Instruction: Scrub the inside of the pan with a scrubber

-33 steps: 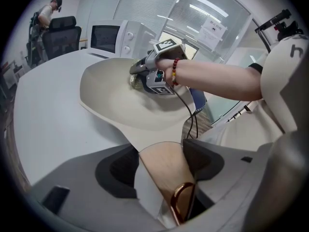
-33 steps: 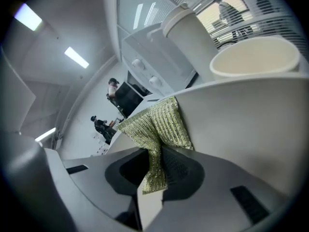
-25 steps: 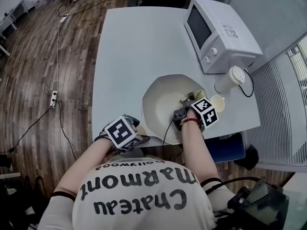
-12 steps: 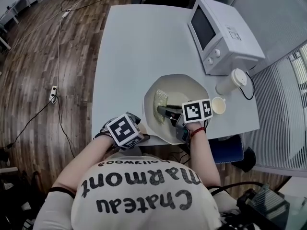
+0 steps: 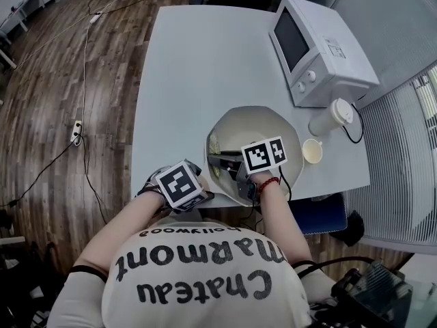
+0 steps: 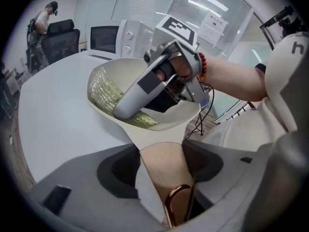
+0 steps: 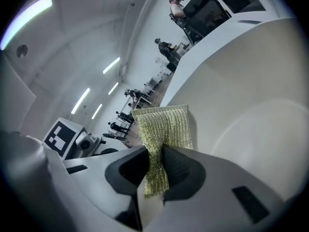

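A cream pan point(image 5: 263, 125) sits at the table's near edge. Its handle point(image 6: 161, 170) lies between the jaws of my left gripper point(image 5: 199, 195), which is shut on it. In the left gripper view the same gripper point(image 6: 161, 167) looks along the handle into the pan bowl point(image 6: 188, 117). My right gripper point(image 5: 218, 160) reaches into the pan's left side, shut on a gold-green mesh scrubber point(image 5: 214, 144). The scrubber point(image 7: 164, 127) is pinched between the right gripper's point(image 7: 155, 166) pads and presses against the pan's inner wall point(image 7: 251, 95). From the left the scrubber point(image 6: 104, 88) lies flat on that wall.
A white microwave point(image 5: 321, 46) stands at the table's back right. A lidded paper cup point(image 5: 331, 118) and a small round dish point(image 5: 312, 150) sit right of the pan. A black cable point(image 5: 355, 132) runs by the cup. The grey table point(image 5: 191, 67) extends far and left.
My right gripper has swept the scrubber from the pan's right side across the bottom to its left wall. The left gripper has stayed on the handle.
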Available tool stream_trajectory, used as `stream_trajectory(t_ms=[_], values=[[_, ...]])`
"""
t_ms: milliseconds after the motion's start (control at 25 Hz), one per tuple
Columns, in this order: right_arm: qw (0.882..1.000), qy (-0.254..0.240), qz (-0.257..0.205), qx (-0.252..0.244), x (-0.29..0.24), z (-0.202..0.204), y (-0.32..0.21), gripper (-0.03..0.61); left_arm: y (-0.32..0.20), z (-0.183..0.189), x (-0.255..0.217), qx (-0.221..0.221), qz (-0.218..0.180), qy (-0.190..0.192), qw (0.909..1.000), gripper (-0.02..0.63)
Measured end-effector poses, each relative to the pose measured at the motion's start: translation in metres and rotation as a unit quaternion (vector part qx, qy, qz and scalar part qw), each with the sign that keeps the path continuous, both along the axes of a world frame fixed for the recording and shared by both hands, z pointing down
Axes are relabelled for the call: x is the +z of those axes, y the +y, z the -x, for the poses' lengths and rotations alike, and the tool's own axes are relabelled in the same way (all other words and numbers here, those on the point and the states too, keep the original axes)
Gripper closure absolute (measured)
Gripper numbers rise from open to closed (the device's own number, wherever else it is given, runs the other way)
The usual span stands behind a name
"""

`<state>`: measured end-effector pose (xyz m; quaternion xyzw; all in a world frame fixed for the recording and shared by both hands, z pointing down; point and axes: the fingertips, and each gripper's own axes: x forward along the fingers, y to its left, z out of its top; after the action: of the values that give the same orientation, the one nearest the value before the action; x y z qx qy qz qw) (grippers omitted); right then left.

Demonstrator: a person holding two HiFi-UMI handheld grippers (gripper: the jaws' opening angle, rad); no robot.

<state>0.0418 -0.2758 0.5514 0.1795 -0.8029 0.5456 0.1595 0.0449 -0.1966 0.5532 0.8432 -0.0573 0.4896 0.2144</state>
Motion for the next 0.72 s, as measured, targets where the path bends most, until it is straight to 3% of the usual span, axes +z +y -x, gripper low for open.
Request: stream_trajectory(t_ms=[360, 520, 720], values=[[0.997, -0.008, 0.027, 0.073, 0.024, -0.012, -0.016, 0.503, 0.001, 0.001, -0.001, -0.001, -0.001, 0.001, 1.0000, 0.331], [0.993, 0.089, -0.007, 0.077, 0.046, -0.026, -0.024, 0.503, 0.002, 0.000, -0.001, -0.005, 0.000, 0.006, 1.0000, 0.331], [0.977, 0.195, -0.037, 0.074, 0.058, -0.038, -0.033, 0.505, 0.001, -0.001, 0.000, -0.011, 0.003, 0.016, 0.9998, 0.331]])
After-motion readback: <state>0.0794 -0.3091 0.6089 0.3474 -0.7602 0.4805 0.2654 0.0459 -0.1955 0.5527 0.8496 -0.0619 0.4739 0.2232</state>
